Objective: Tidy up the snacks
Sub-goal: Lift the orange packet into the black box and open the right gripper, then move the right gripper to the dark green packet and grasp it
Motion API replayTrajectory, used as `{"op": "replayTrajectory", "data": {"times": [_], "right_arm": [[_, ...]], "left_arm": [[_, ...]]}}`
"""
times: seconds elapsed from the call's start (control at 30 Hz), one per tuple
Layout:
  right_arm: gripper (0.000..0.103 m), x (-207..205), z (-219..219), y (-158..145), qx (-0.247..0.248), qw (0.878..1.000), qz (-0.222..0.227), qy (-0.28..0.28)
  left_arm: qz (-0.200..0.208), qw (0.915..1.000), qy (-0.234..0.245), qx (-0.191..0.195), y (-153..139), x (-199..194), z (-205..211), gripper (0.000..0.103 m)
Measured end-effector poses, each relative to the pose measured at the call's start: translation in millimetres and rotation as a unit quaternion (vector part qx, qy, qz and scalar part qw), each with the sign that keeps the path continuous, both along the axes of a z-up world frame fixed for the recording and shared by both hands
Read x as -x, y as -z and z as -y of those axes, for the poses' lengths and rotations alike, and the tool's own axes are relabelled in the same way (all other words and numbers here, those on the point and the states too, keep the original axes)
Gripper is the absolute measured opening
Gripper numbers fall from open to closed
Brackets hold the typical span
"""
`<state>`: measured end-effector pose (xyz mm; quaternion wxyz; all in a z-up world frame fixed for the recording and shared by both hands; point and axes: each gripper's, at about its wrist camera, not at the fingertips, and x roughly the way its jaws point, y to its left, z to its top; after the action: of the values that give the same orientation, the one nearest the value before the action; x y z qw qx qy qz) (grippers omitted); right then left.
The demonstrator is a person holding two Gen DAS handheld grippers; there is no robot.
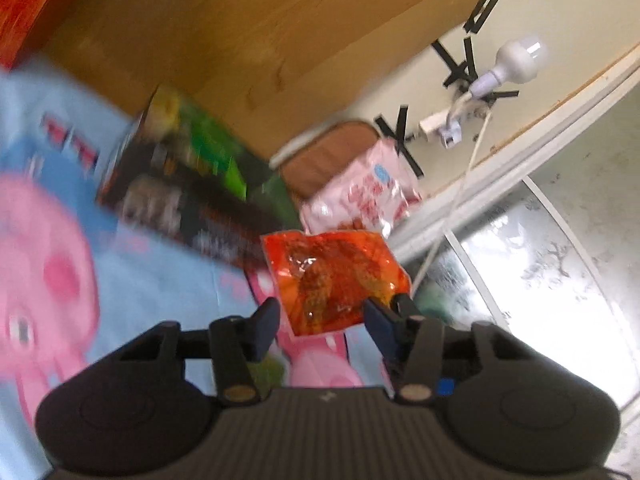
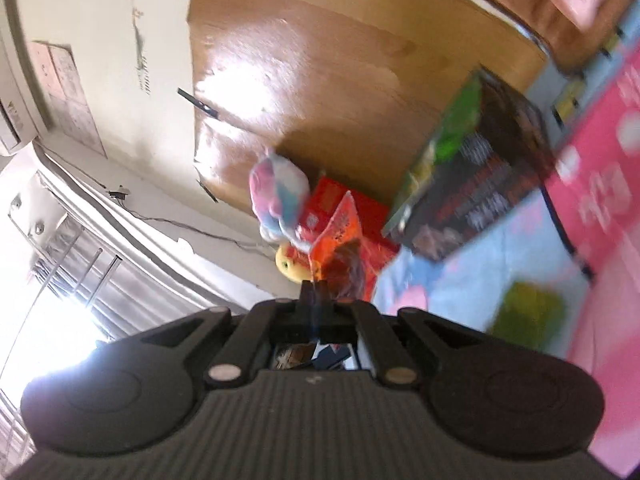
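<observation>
An orange snack packet (image 1: 334,280) hangs in the air between the wide-apart fingers of my left gripper (image 1: 320,320), which is open; the right gripper's black tip pinches the packet's corner beside my left gripper's right finger. In the right wrist view my right gripper (image 2: 320,292) is shut on the same orange packet (image 2: 342,244), seen edge-on. A dark box with a green side (image 1: 180,184) holding snacks stands on the bed, also in the right wrist view (image 2: 476,168). A pink-white snack bag (image 1: 360,192) lies beyond it.
A blue and pink cartoon bedsheet (image 1: 52,240) covers the bed. A wooden headboard (image 1: 248,32) stands behind. A brown cushion (image 1: 332,152), a bulb on a cable (image 1: 516,60), a red box (image 2: 340,208) and a plush toy (image 2: 280,196) are near.
</observation>
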<state>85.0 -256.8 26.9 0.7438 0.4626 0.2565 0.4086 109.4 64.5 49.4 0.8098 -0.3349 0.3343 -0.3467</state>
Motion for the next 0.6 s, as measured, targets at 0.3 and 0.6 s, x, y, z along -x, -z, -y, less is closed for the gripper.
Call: {"op": "replayTrajectory", "data": {"times": [0.3,0.6], "right_arm": [[0.005,-75,-46,-46,0.213,0.968,0.095,0.088],[0.045,-74,-80,-36,0.4,0.89,0.164,0.143]], "left_arm": [[0.012,0.9936,-0.062,-0.094,-18,-111,29,0.049],[0.037,0.9841,-0.087,-0.15,-17,-105,41,0.053]]}}
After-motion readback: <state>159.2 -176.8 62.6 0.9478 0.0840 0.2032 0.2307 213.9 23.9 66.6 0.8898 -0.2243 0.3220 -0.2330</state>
